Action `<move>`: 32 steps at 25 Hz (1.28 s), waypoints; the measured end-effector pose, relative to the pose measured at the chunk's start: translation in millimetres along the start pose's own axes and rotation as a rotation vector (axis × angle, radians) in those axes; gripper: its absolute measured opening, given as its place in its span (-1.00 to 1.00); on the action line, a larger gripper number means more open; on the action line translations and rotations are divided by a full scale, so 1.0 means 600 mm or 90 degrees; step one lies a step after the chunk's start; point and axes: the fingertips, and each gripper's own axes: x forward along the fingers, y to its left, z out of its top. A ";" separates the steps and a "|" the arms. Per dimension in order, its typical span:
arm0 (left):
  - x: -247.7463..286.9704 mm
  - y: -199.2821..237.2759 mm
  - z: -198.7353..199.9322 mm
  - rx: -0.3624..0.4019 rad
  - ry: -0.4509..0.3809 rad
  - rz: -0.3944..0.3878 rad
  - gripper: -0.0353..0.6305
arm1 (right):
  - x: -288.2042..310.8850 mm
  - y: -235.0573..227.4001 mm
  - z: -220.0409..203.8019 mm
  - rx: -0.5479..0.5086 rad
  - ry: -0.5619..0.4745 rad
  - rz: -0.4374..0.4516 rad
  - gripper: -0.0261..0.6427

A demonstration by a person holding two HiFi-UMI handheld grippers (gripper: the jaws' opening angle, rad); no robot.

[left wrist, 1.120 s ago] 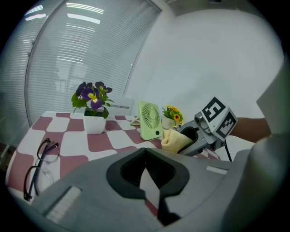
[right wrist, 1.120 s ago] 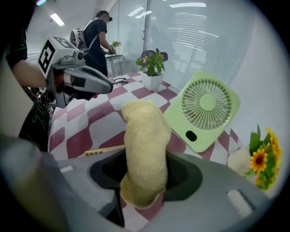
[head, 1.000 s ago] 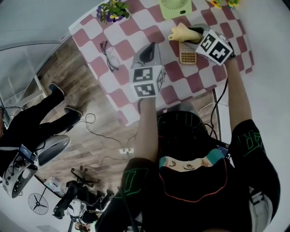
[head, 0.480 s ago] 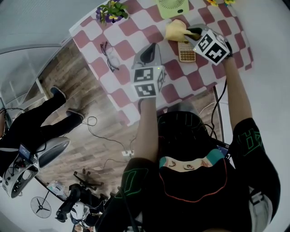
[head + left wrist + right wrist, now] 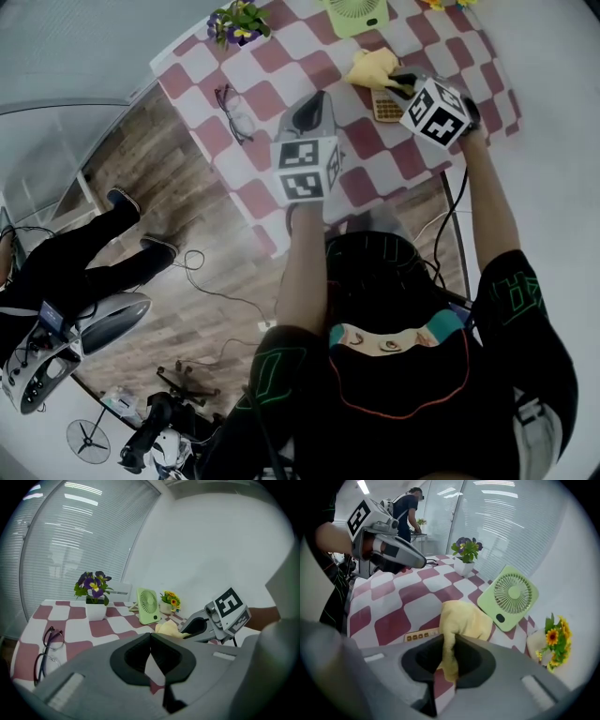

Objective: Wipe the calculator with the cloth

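Note:
The yellow cloth (image 5: 466,618) lies bunched over the far end of the tan calculator (image 5: 422,635) on the red-and-white checked table (image 5: 281,66). My right gripper (image 5: 449,660) is shut on a fold of the cloth, which hangs pinched between its pads. In the head view the cloth (image 5: 373,67) sits just beyond the calculator (image 5: 386,106), with the right gripper (image 5: 401,84) reaching over them from the right. My left gripper (image 5: 314,101) hovers over the table left of the calculator, shut and holding nothing; its own view shows its tips (image 5: 151,639) touching.
A green desk fan (image 5: 359,14) stands behind the cloth. A pot of purple flowers (image 5: 236,21) is at the far left corner, and eyeglasses (image 5: 234,111) lie near the left edge. Sunflowers (image 5: 555,641) stand right of the fan. A person (image 5: 407,508) stands beyond the table.
The right gripper's jaws have closed on the yellow cloth, and the gripper has shifted slightly toward the near edge. The left gripper has stayed put.

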 end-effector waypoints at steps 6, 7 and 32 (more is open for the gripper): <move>-0.012 -0.010 -0.002 0.005 -0.004 -0.018 -0.87 | -0.008 0.039 -0.005 0.019 0.002 0.013 -0.73; -0.014 -0.011 -0.003 0.004 -0.004 -0.020 -0.87 | -0.009 0.046 -0.006 0.023 0.000 0.018 -0.73; -0.079 -0.090 -0.080 -0.051 0.001 0.040 -0.86 | -0.091 0.203 -0.023 0.181 -0.161 0.144 -0.73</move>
